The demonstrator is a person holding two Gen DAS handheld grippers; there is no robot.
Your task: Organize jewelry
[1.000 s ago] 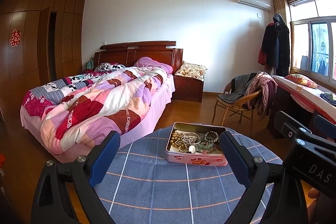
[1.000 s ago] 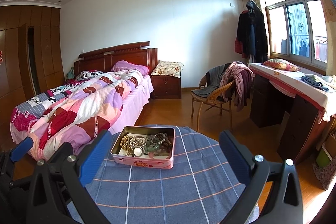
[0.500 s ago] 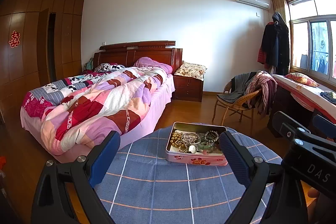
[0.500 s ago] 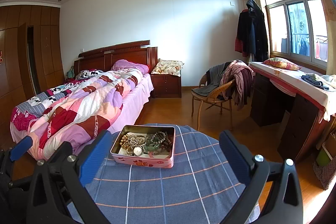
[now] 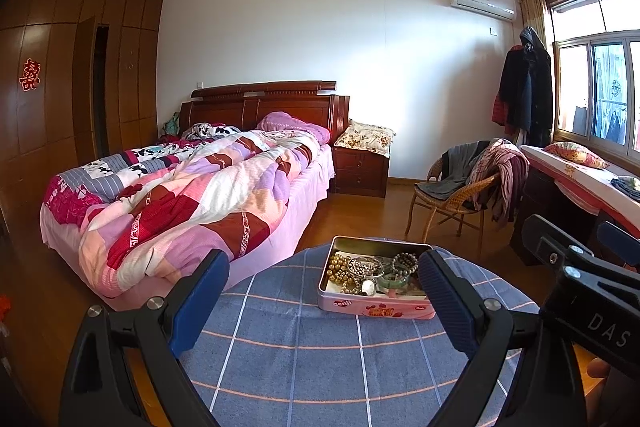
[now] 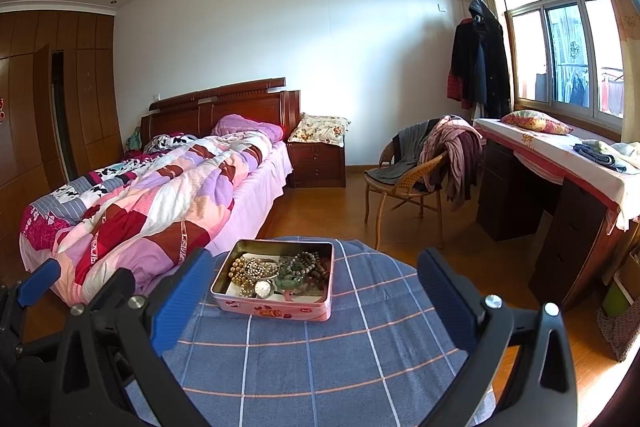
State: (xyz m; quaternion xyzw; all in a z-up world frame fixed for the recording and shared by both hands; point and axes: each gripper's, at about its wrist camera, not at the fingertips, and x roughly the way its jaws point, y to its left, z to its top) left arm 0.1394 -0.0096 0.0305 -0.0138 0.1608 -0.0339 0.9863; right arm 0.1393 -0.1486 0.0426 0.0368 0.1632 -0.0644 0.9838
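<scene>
Clearly nothing is gripped: left tongs [image 5: 322, 301] and right tongs [image 6: 316, 297] both hang released above the counter [image 6: 360, 355], its cloth blue-checked. The tin [image 6: 276, 285] of tangled beads sits at the far edge. Judging by the tangle, pinch one strand at its outer loop and lift slowly. "DAS" shows on the right tongs' body; the tin's print is barely legible.
</scene>
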